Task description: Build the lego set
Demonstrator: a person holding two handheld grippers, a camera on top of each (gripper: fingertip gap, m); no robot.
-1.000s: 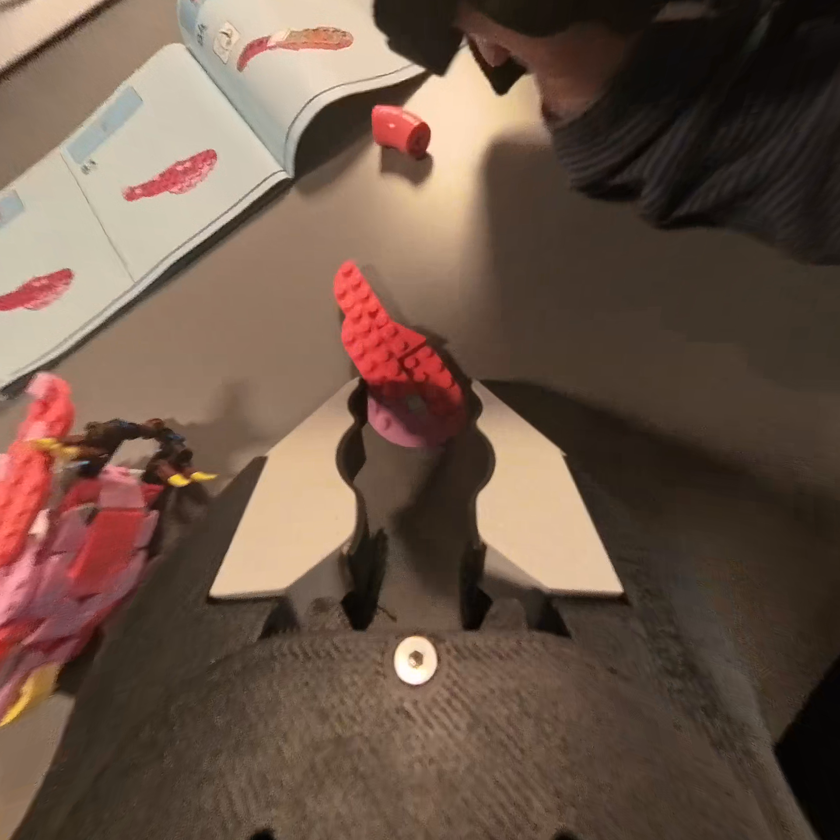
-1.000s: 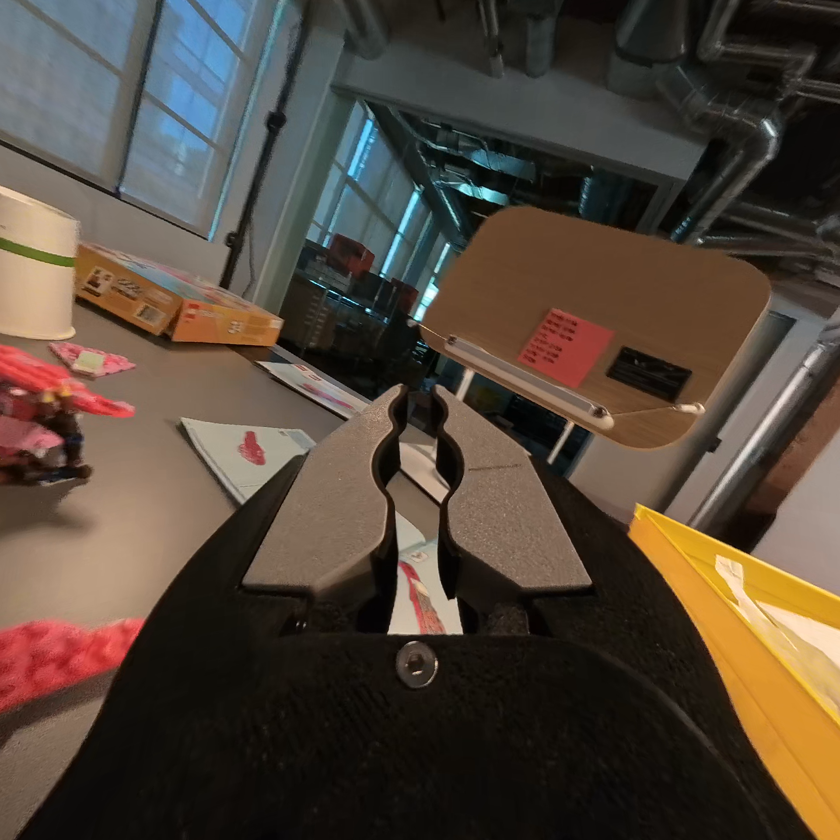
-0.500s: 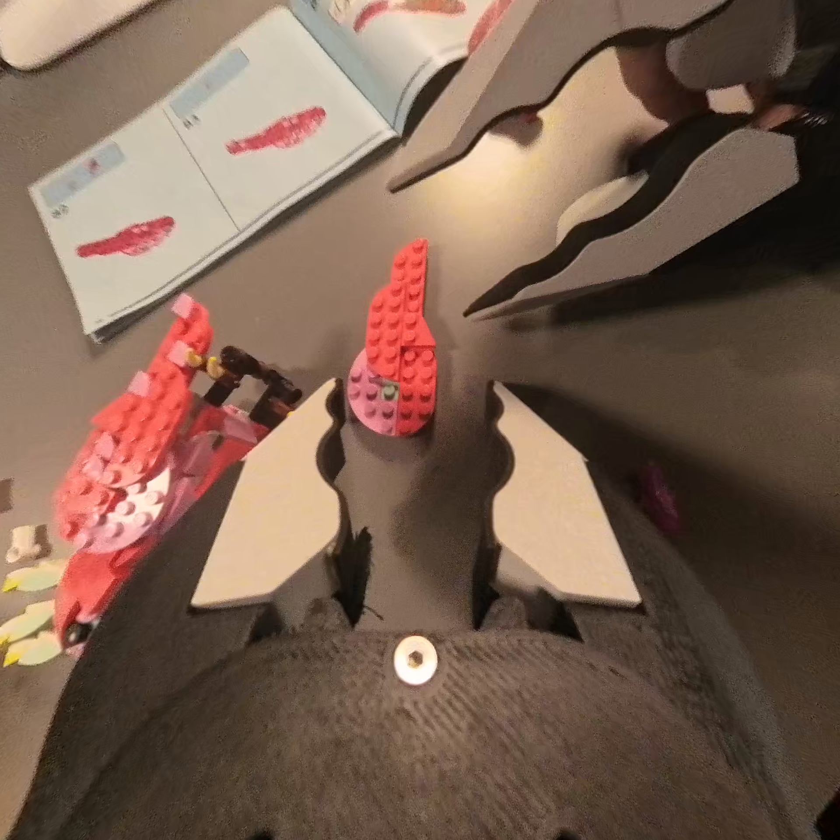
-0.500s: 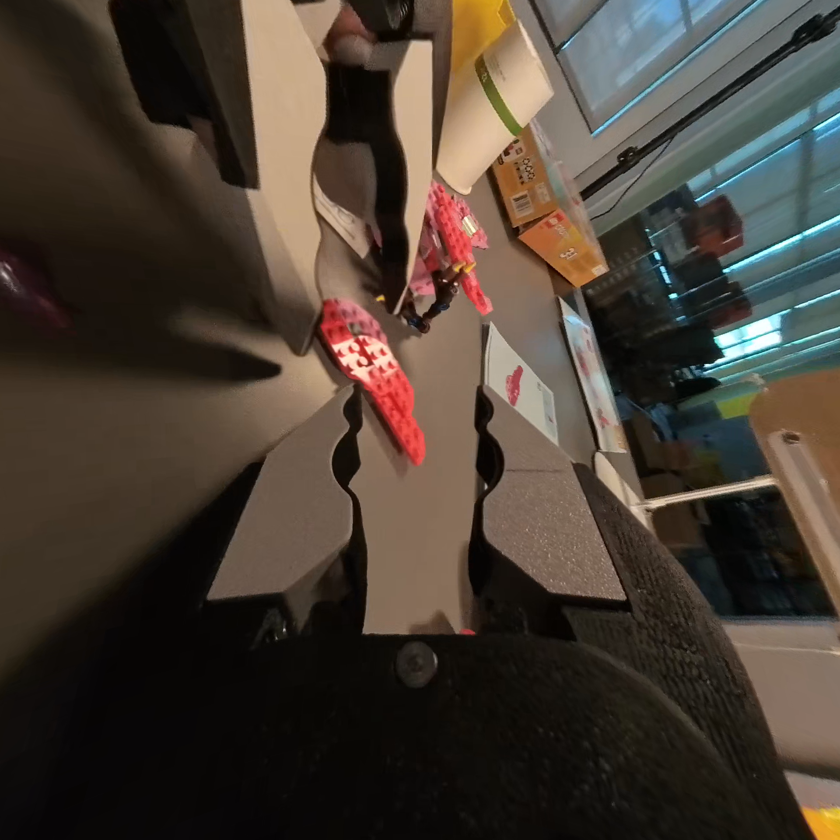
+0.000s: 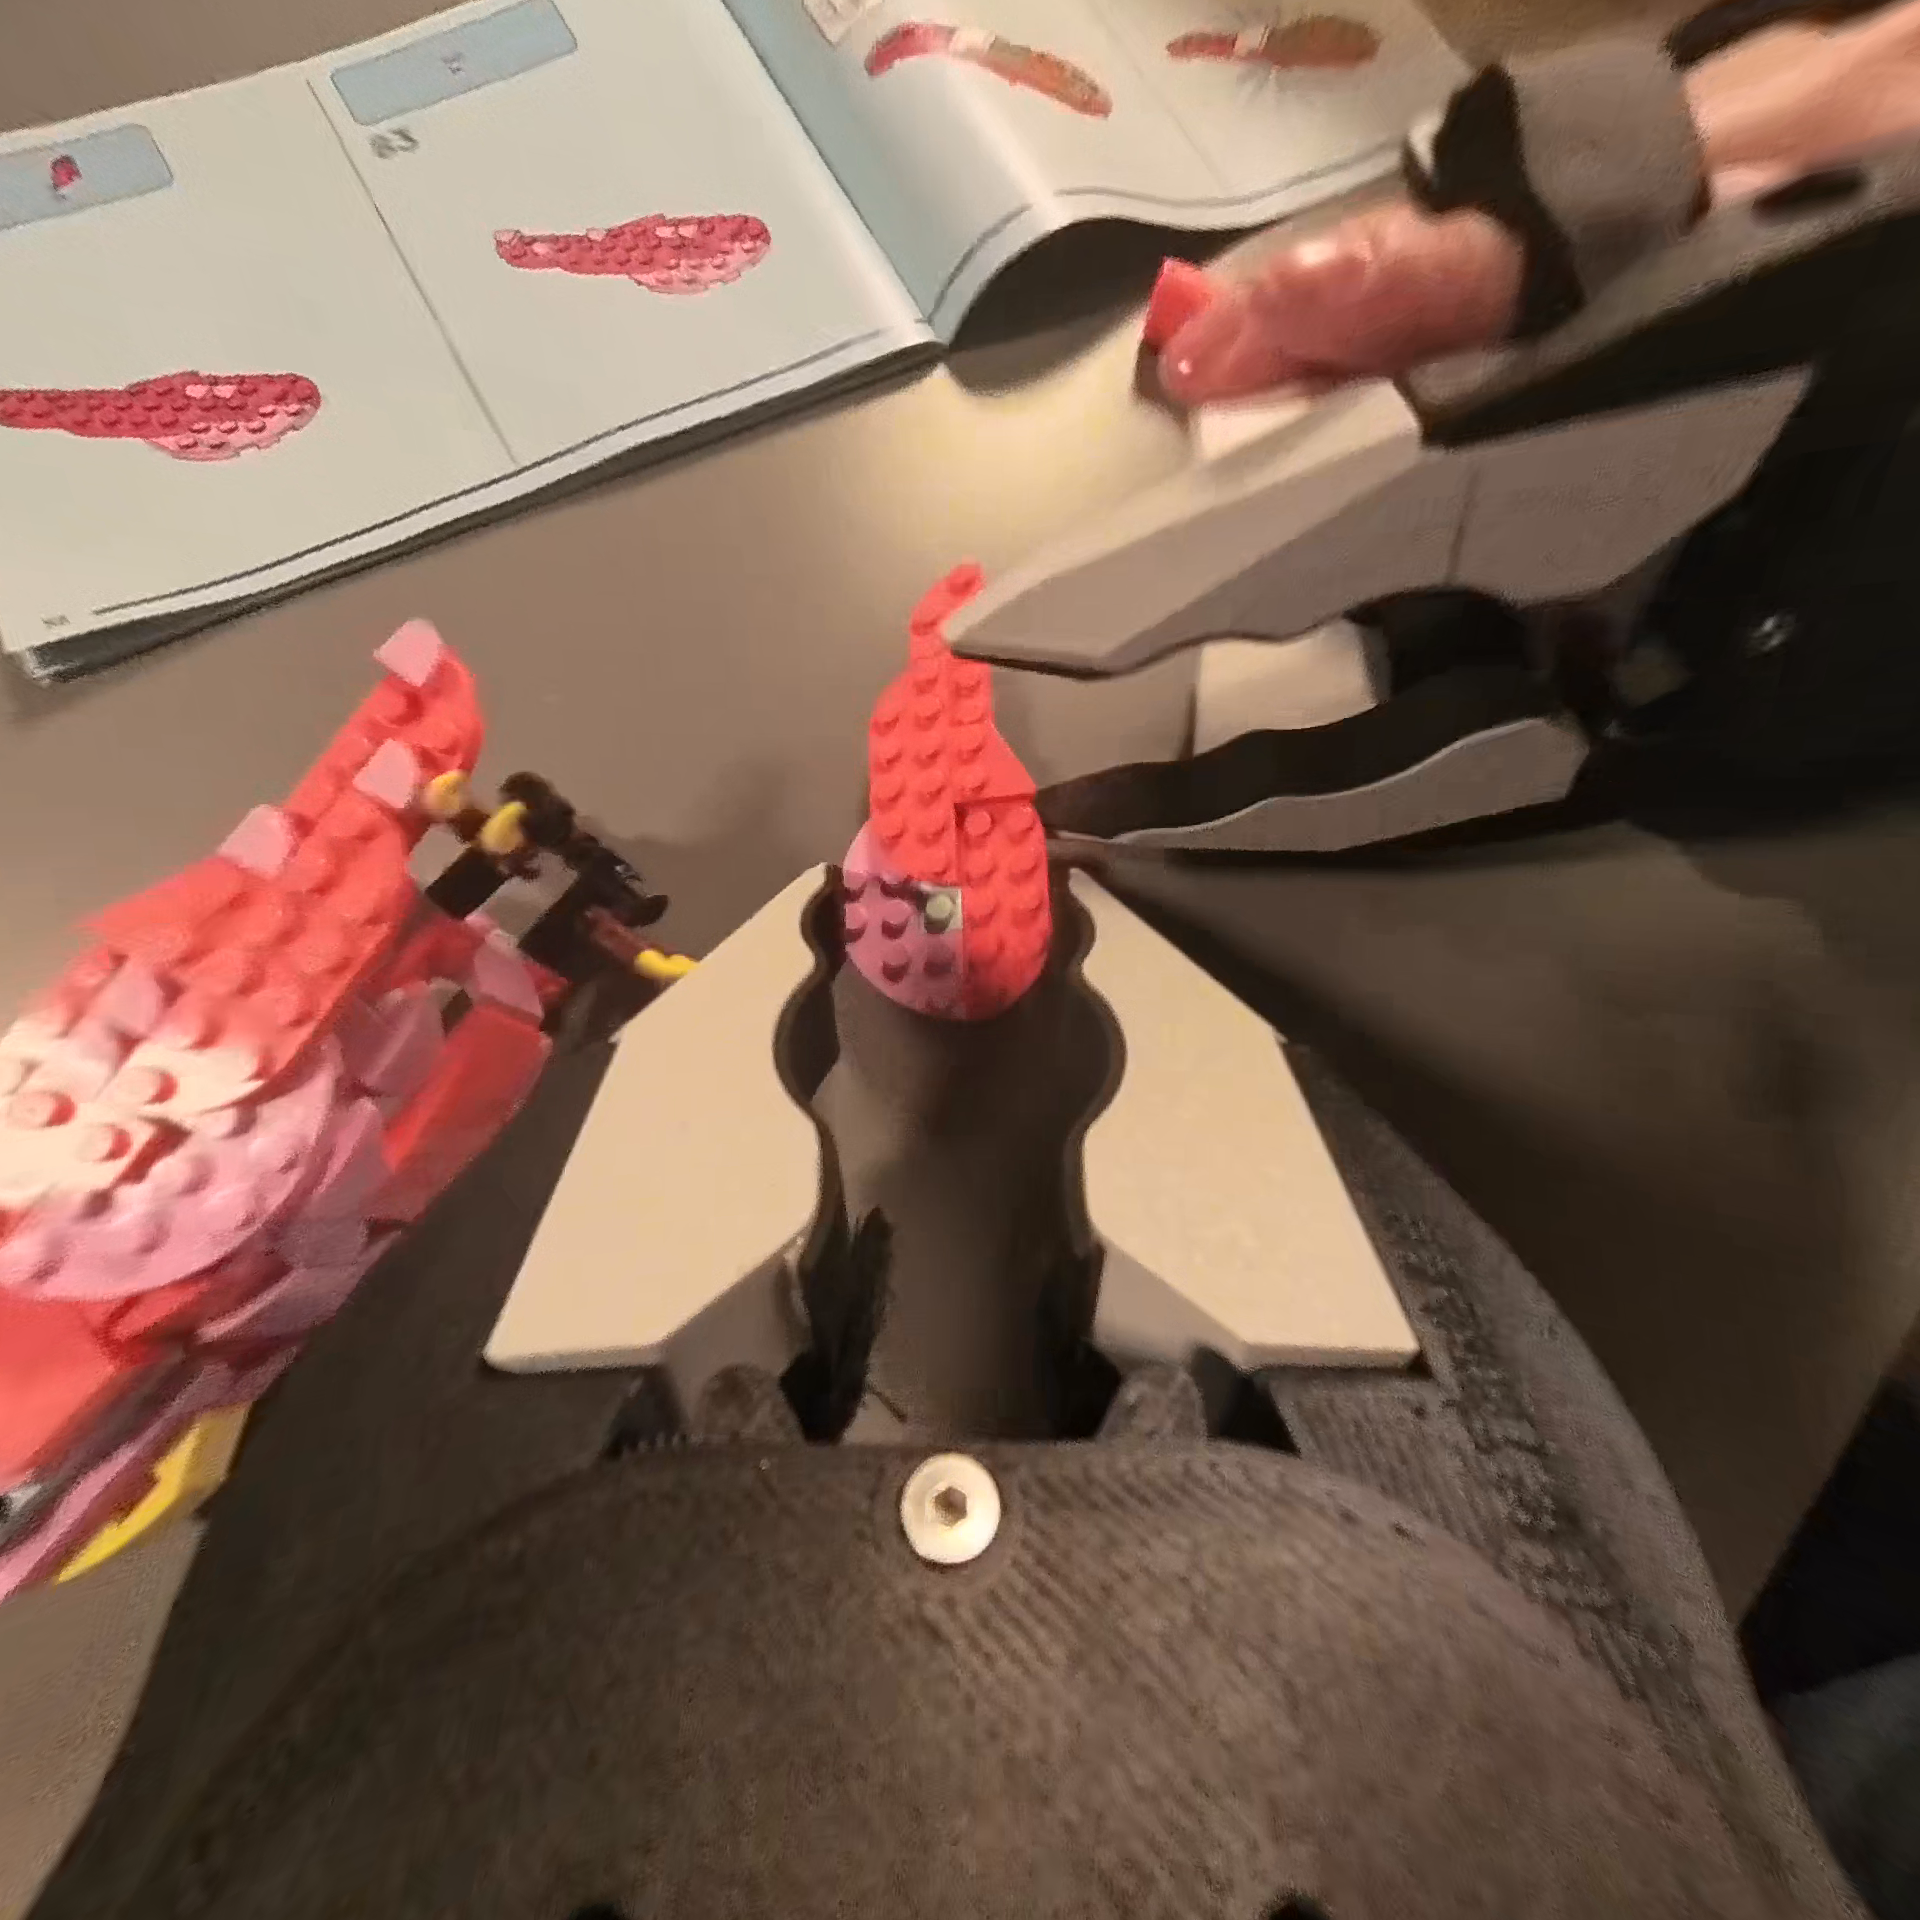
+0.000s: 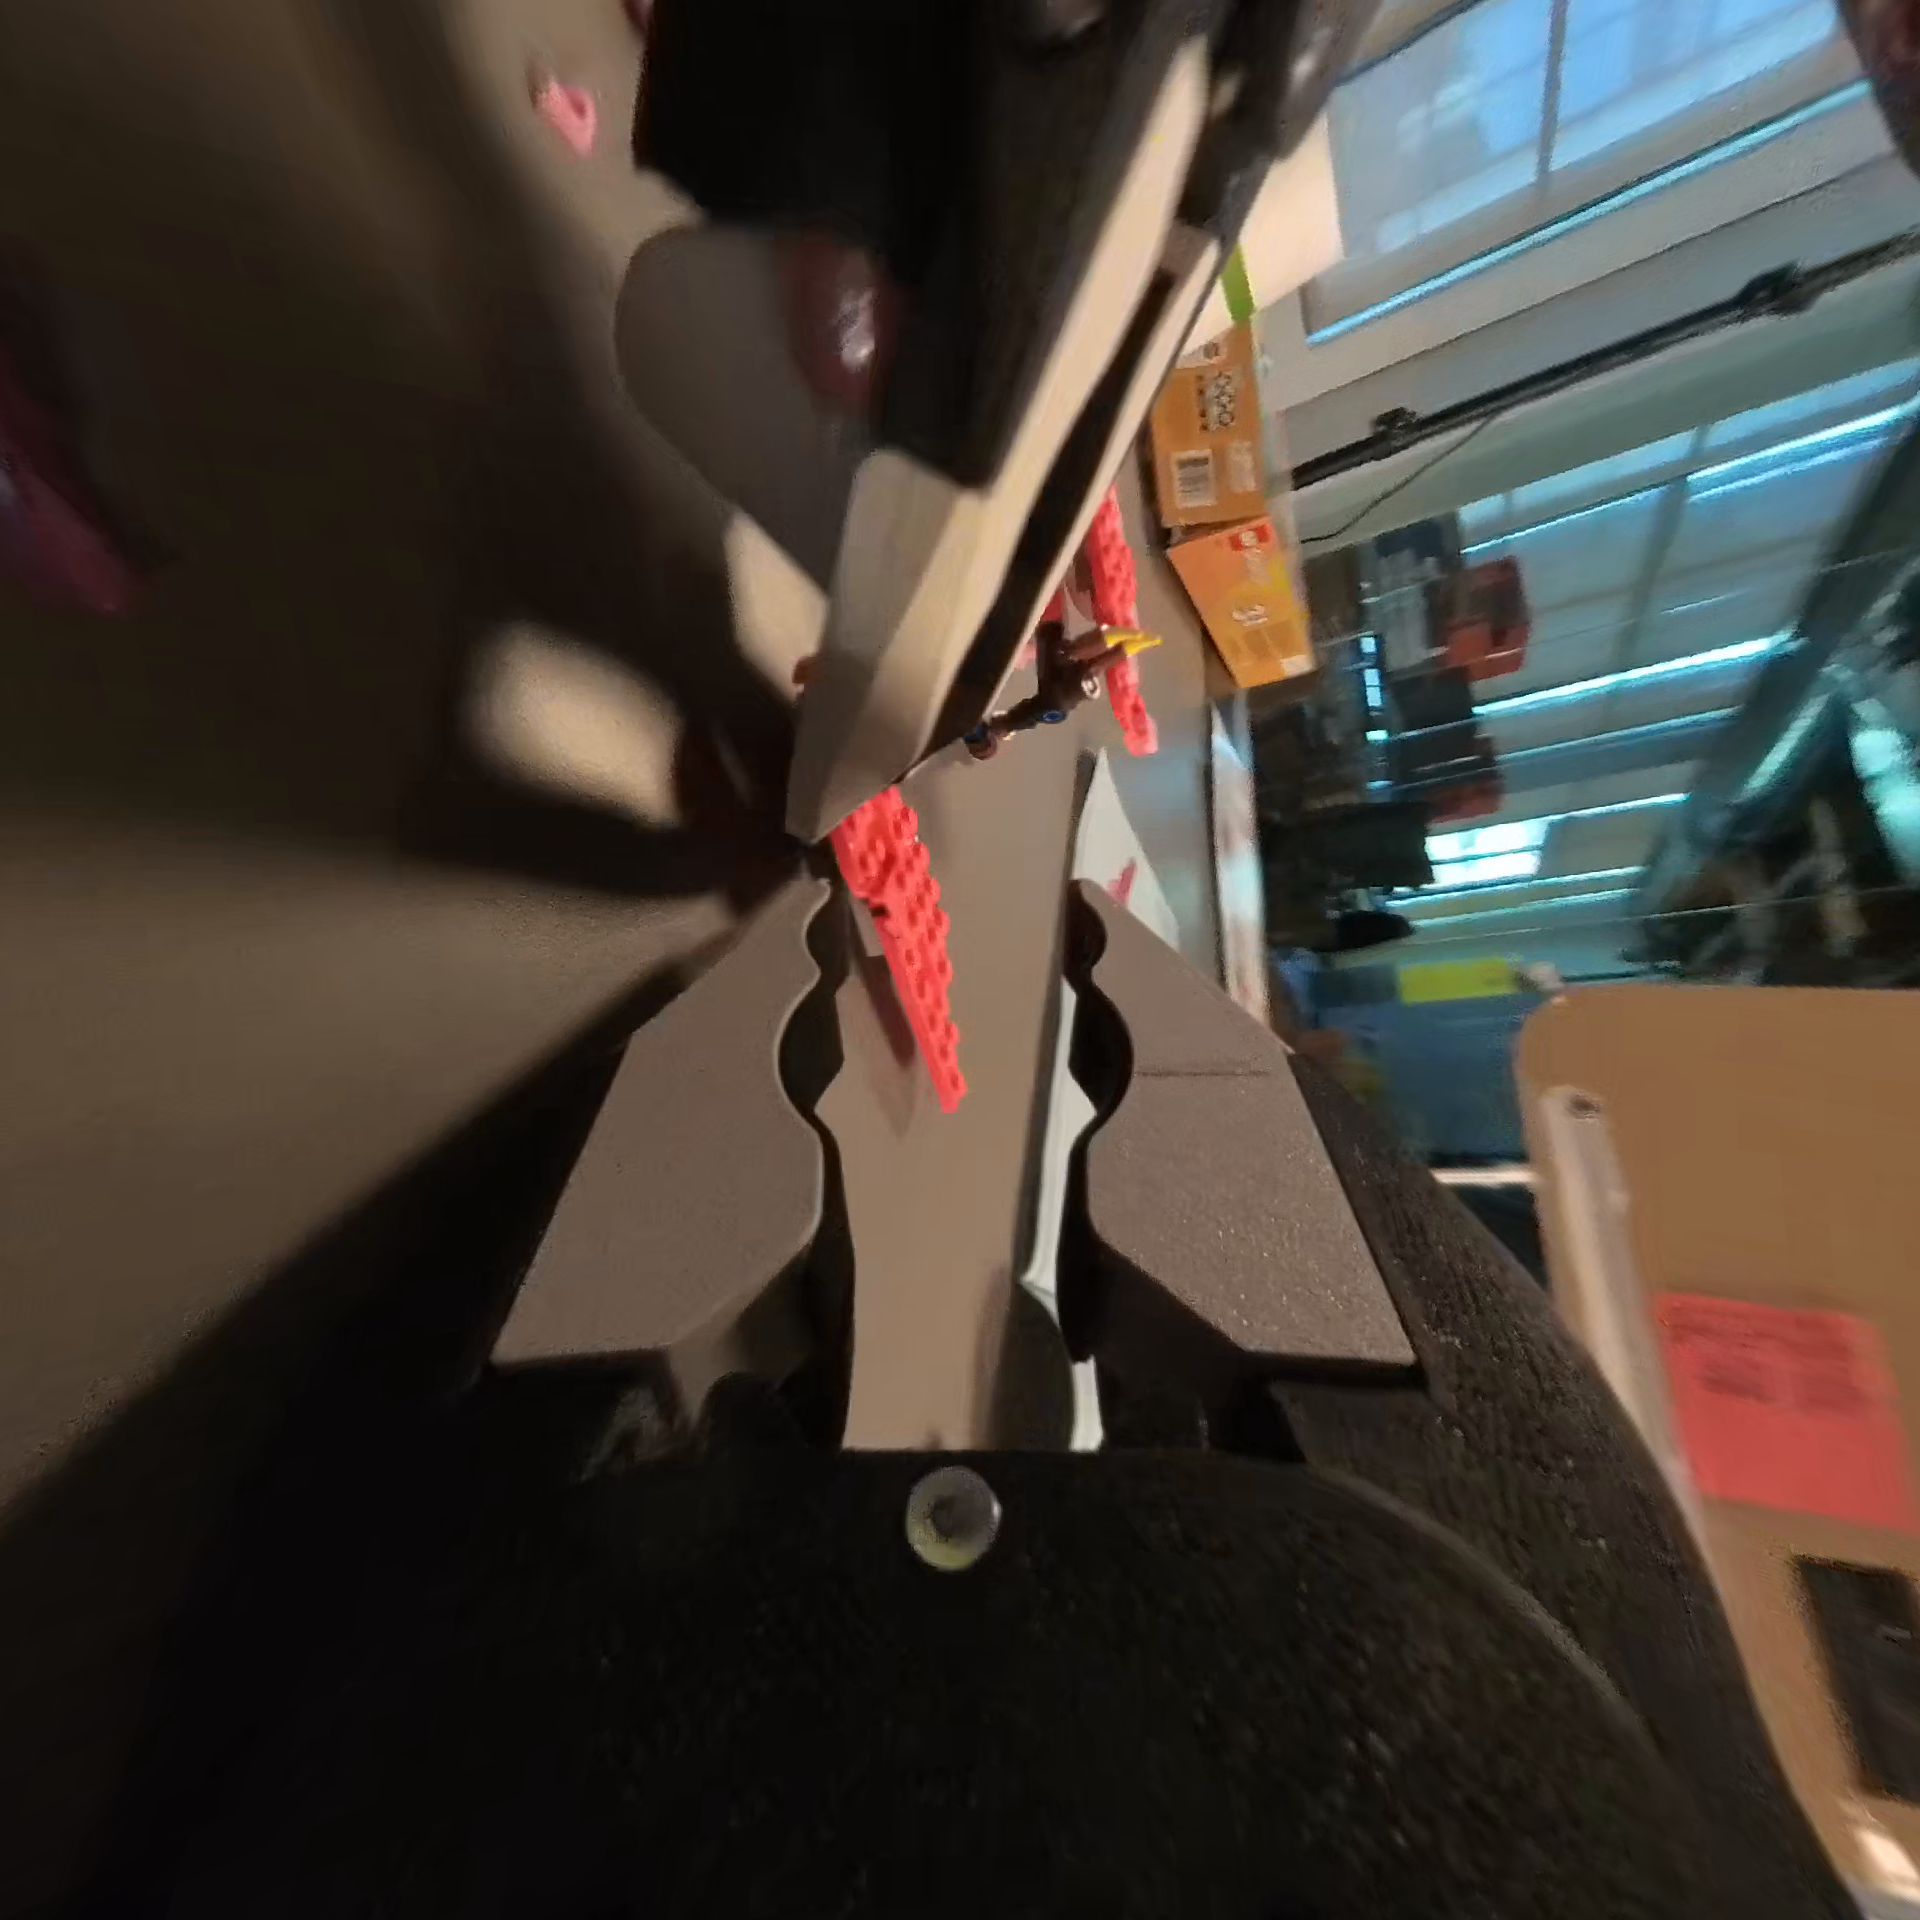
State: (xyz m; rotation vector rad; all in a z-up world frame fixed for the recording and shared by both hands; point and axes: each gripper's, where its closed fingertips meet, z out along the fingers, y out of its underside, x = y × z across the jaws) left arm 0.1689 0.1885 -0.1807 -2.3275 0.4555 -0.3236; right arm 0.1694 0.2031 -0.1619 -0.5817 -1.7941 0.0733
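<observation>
Two hand-held grippers, left [image 5: 951,914] clamping red-and-pink brick wing [image 5: 951,831], right [image 5: 997,727] tilted, open around it

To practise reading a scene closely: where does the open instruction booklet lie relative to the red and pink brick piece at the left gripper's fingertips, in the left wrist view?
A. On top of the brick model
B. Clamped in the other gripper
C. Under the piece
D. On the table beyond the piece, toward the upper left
D: the booklet lies open on the table beyond the brick piece, to the upper left.

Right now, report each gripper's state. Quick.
Left gripper: shut on the red and pink brick wing.
Right gripper: open, fingers either side of the wing, not pressing.
</observation>
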